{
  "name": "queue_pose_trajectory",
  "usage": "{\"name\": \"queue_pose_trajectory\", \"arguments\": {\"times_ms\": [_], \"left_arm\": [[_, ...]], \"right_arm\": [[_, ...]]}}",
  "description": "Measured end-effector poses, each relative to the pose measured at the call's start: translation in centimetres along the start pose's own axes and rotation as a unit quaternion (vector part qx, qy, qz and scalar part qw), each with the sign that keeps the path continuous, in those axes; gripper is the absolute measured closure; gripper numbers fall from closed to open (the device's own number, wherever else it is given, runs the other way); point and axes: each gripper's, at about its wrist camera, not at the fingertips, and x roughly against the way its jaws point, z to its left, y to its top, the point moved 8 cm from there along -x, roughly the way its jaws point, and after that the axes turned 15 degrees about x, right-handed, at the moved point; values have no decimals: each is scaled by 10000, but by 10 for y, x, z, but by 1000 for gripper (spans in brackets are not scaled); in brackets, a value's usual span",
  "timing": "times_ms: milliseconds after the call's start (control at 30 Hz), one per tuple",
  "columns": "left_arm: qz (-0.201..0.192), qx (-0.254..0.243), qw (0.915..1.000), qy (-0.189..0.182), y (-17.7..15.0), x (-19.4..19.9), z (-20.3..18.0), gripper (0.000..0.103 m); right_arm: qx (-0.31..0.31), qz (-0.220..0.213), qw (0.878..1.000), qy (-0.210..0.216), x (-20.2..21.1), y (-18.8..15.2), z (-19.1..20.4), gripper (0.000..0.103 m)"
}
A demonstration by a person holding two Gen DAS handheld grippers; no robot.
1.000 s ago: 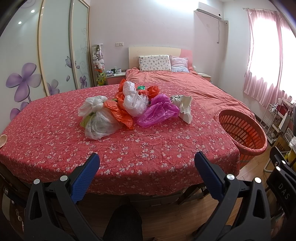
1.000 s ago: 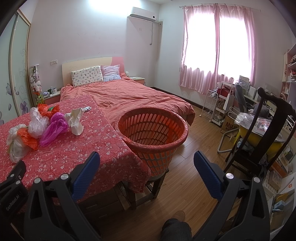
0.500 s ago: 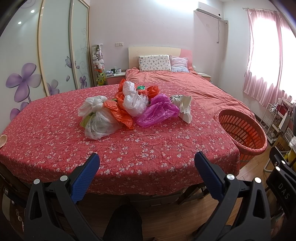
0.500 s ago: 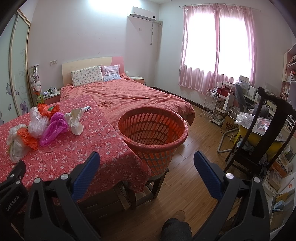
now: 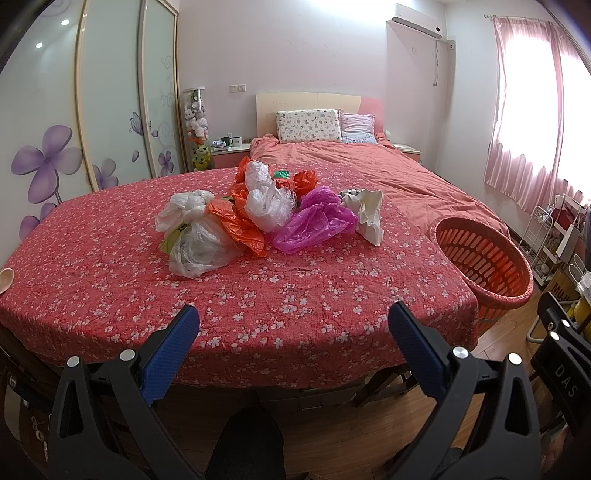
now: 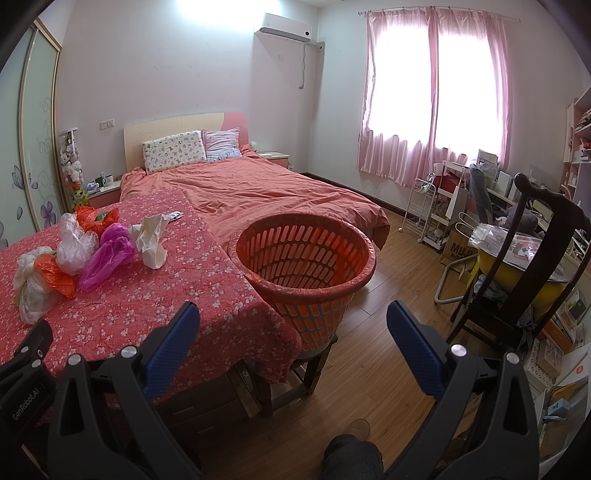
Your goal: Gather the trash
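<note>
Bags (image 5: 258, 218) heaped on floral table (image 5: 110, 280); orange basket (image 6: 306, 258) beside it; left gripper (image 5: 293, 325) and right gripper (image 6: 293, 325) spread, empty.

Bedroom, pink & red all over.
Table under a red floral cloth (image 5: 258, 295) stands at the foot of the bed (image 6: 258, 188), w/ a salmon duvet, a patterned pillow (image 5: 308, 125) & a striped pillow (image 5: 357, 127) side by side against the headboard. Wardrobe doors (image 5: 110, 96) w/ purple flowers on the far left; tube of plush toys (image 5: 195, 122) beside a nightstand (image 5: 229, 155) holding mugs. AC unit (image 6: 284, 27) high on the wall. Pink curtains (image 6: 436, 96) over a bright window. White wire cart (image 6: 419, 206) under it, dark wooden chair (image 6: 532, 266) near right, cluttered desk behind. Wood floor (image 6: 388, 332).
</note>
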Motion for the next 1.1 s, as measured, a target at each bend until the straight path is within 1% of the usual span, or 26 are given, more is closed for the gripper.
{"name": "queue_pose_trajectory", "arguments": {"times_ms": [1100], "left_arm": [[17, 3, 10000, 5, -9, 3, -14, 2]], "right_arm": [[-3, 9, 10000, 11, -2, 0, 1, 4]]}}
